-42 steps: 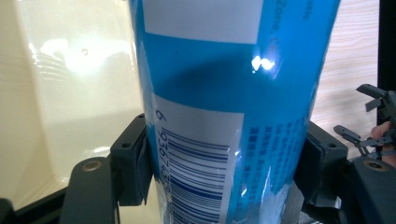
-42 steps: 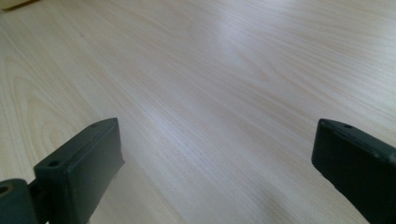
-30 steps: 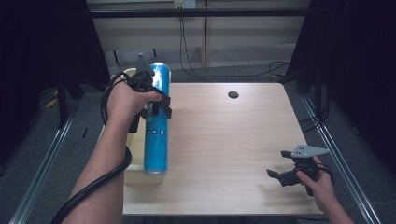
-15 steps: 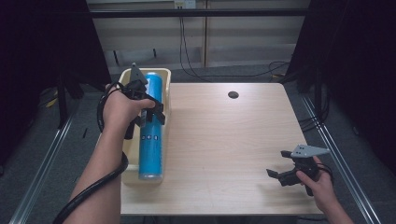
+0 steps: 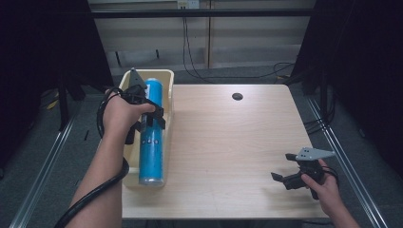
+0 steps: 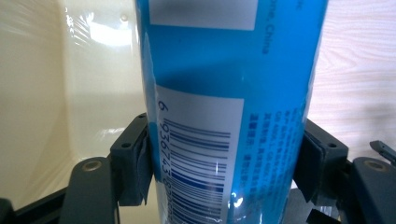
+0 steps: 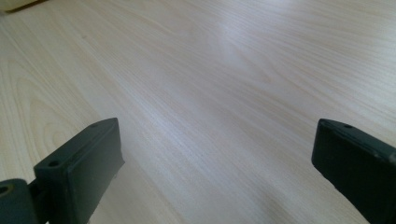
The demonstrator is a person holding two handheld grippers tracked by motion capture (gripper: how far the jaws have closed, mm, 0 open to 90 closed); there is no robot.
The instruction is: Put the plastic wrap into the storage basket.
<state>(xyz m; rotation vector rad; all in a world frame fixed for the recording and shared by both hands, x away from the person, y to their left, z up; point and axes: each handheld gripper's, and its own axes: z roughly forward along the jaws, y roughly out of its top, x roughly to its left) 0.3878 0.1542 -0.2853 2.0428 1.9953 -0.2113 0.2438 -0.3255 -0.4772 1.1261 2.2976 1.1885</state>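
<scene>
The blue can (image 5: 152, 130), clamped by the left gripper (image 5: 148, 110), should be lowered level into the bin (image 5: 124, 81); right gripper (image 5: 286, 179) is left spread apart.

Blue can (image 6: 233, 93): glossy, smooth printed surface. Cream tray (image 5: 167, 90): glossy plastic. Table (image 5: 228, 142): pale wood-grain, smooth with a satin sheen. Left gripper (image 6: 224, 170) pads (image 6: 140, 170): matt black.

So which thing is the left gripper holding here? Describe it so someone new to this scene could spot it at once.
Start at the wooden table and go to its left edge, where a cream tray sits. The tall blue can lies lengthwise in it, with the left gripper shut on its middle. It is the one bright blue, shiny cylinder here, with a white barcode label.
</scene>
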